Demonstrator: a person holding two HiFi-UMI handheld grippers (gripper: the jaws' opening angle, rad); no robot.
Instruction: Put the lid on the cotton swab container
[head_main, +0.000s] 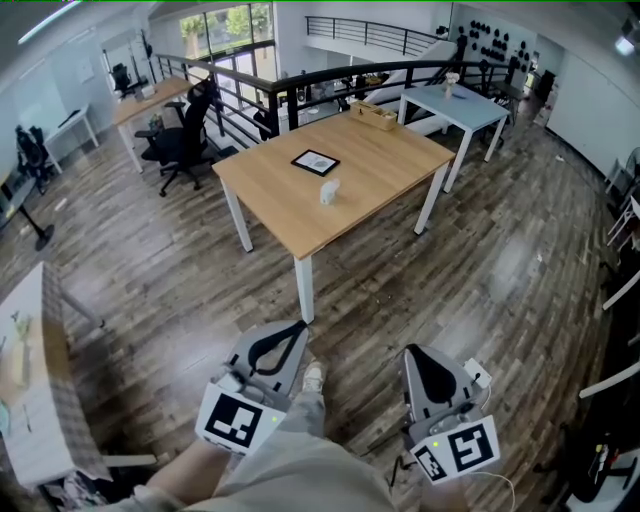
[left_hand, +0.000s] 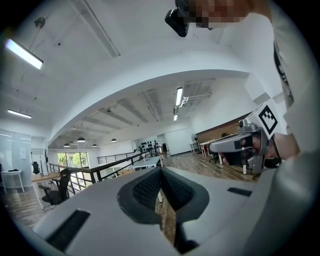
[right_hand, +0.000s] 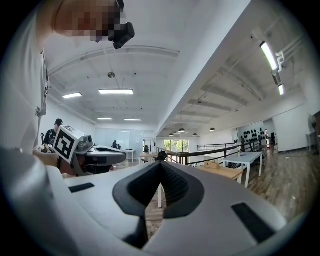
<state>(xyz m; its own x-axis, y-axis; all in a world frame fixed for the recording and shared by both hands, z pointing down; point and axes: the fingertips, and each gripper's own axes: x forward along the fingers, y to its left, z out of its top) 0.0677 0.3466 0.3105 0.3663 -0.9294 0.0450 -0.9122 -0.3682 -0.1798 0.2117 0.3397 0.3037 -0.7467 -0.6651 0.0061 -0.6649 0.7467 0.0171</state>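
Observation:
A small whitish container (head_main: 329, 190) stands near the middle of the wooden table (head_main: 380, 160), far ahead of me; at this distance I cannot tell a lid from it. My left gripper (head_main: 301, 325) and right gripper (head_main: 410, 352) hang low by the person's legs, well short of the table. Both are shut with nothing in them. In the left gripper view the jaws (left_hand: 161, 170) meet at the tips and point across the room. The right gripper (right_hand: 160, 164) looks the same in its own view, with the table (right_hand: 225, 172) beyond it.
A flat black-framed tablet (head_main: 315, 161) and a wooden box (head_main: 372, 115) also lie on the table. A black railing (head_main: 300, 85) runs behind it, with a light blue table (head_main: 455, 105) at the back right. Office chairs (head_main: 180, 140) stand at the left. Wood floor lies between me and the table.

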